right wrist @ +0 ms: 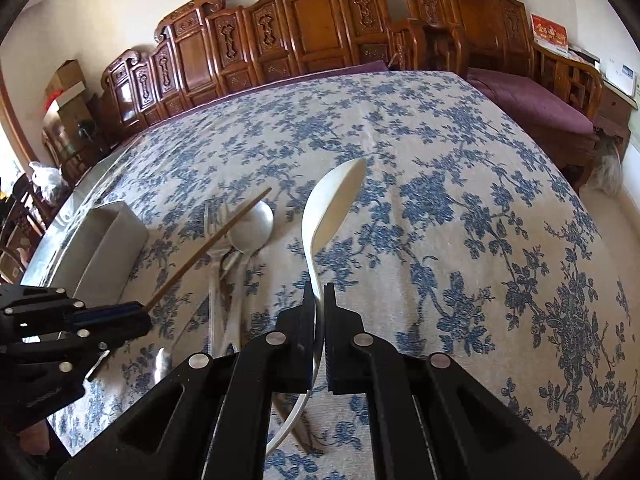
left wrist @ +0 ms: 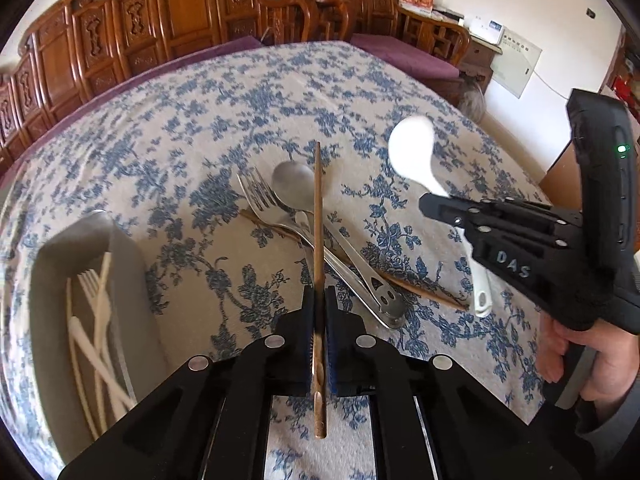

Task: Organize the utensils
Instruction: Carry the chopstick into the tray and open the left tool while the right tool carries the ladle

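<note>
My left gripper point(left wrist: 319, 300) is shut on a brown wooden chopstick point(left wrist: 318, 216) and holds it above the table; it also shows in the right wrist view point(right wrist: 208, 248). My right gripper point(right wrist: 319, 296) is shut on the handle of a white ceramic spoon point(right wrist: 332, 200), held in the air, bowl forward; the spoon also shows in the left wrist view point(left wrist: 412, 152). On the cloth lies a pile with a metal spoon point(left wrist: 292, 184), a metal fork point(left wrist: 260, 196) and a second chopstick point(left wrist: 424, 288). A grey tray point(left wrist: 52, 264) at the left holds white plastic cutlery point(left wrist: 96, 320).
The table carries a blue floral cloth point(right wrist: 460, 208). Carved wooden chairs point(right wrist: 312, 20) and a purple-cushioned bench point(right wrist: 528, 100) stand behind it. The grey tray also shows at the left in the right wrist view point(right wrist: 108, 248). A person's hand point(left wrist: 580, 360) holds the right gripper.
</note>
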